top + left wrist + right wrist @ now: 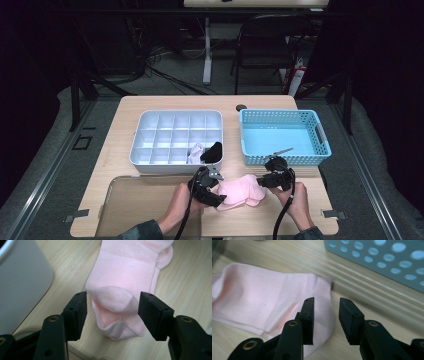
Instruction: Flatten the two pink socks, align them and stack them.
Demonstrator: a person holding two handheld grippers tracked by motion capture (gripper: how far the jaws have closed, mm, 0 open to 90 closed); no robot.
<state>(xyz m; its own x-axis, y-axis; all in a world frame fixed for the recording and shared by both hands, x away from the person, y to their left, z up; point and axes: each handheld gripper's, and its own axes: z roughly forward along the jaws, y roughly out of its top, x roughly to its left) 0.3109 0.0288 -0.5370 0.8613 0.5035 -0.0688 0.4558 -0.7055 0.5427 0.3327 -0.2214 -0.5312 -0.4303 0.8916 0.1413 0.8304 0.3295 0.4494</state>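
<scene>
Far left: white divided tray [176, 113], parked at the table's back for sorting, with one white sock [196, 152] and one black sock [214, 151] bundled in neighbouring front compartments.

Next, left gripper [212, 187]: released, jaws set either side of the pink sock [242, 192] at its folded end, not pressing, placed as if to pinch that end.

Centre: pink sock flat on the wood near the front edge, between the two tools and just in front of tray and basket.

Then right gripper [272, 177]: unclenched too, narrow gap, poised over the sock's other end.

Far right: blue basket [285, 160], holding perhaps one thin item, too small to name.

Counted: one tray, three socks, two grippers, one basket.
</scene>
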